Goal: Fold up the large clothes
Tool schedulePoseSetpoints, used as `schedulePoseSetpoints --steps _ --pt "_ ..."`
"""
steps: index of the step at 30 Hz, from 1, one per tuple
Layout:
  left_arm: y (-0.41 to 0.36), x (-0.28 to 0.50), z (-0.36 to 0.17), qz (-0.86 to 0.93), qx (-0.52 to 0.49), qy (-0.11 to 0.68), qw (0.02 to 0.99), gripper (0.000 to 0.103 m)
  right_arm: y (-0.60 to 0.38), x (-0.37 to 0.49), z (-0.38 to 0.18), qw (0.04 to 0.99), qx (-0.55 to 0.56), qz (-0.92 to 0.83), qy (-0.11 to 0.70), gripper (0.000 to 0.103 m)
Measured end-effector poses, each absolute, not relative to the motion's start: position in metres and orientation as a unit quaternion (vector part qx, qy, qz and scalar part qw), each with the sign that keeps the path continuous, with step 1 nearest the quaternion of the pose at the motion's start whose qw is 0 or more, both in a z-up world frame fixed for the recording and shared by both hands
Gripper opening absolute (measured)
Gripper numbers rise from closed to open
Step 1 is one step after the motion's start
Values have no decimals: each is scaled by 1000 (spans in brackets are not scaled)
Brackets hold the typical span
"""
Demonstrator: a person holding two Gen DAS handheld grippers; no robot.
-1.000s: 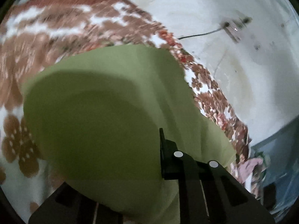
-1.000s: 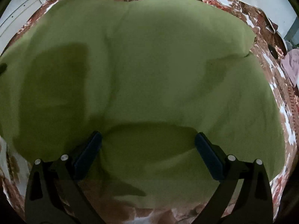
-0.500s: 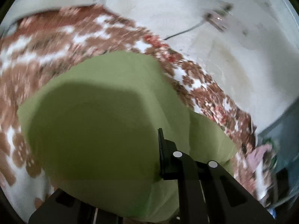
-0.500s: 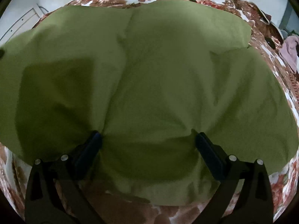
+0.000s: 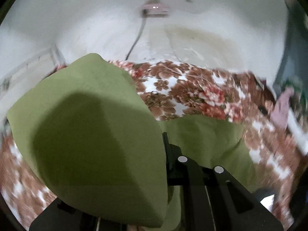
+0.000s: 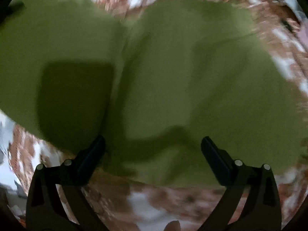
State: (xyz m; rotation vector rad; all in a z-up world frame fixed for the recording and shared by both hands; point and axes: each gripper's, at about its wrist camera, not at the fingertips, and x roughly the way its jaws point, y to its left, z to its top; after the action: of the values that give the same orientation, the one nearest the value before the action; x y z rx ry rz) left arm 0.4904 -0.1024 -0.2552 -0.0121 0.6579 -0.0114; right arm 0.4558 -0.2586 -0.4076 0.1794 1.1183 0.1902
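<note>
An olive-green garment (image 6: 173,73) lies spread over a bed with a brown and red floral sheet (image 5: 182,88). My left gripper (image 5: 163,154) is shut on a fold of the green garment (image 5: 92,127), which hangs lifted in front of the camera and hides the left finger. My right gripper (image 6: 153,146) is open and empty, its two fingers wide apart just above the garment's near edge. The right wrist view is blurred by motion.
A white wall (image 5: 192,28) with a socket and cable (image 5: 154,9) rises behind the bed. A pink cloth (image 5: 283,107) lies at the bed's far right. The floral sheet (image 6: 154,198) shows below the garment's near edge.
My left gripper has tilted up with the lifted green fold, so the wall now fills the top of its view. My right gripper has drawn back, open, and the garment's near edge has moved away.
</note>
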Motion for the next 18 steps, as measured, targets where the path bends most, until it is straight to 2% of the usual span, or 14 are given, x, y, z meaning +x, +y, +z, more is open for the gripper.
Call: schedulePoseSetpoints --steps 4,9,13,18 --pt "-159 493 -251 -16 55 328 943 10 -340 451 -375 849 67 61 520 98" --pt "-254 483 -274 -25 201 324 924 10 -455 456 -342 856 93 21 508 98" --pt "-337 456 -347 -56 387 313 866 10 -508 458 -329 862 93 3 499 98" --pt "-386 411 -451 -119 534 294 784 10 -543 473 -341 850 99 3 518 98"
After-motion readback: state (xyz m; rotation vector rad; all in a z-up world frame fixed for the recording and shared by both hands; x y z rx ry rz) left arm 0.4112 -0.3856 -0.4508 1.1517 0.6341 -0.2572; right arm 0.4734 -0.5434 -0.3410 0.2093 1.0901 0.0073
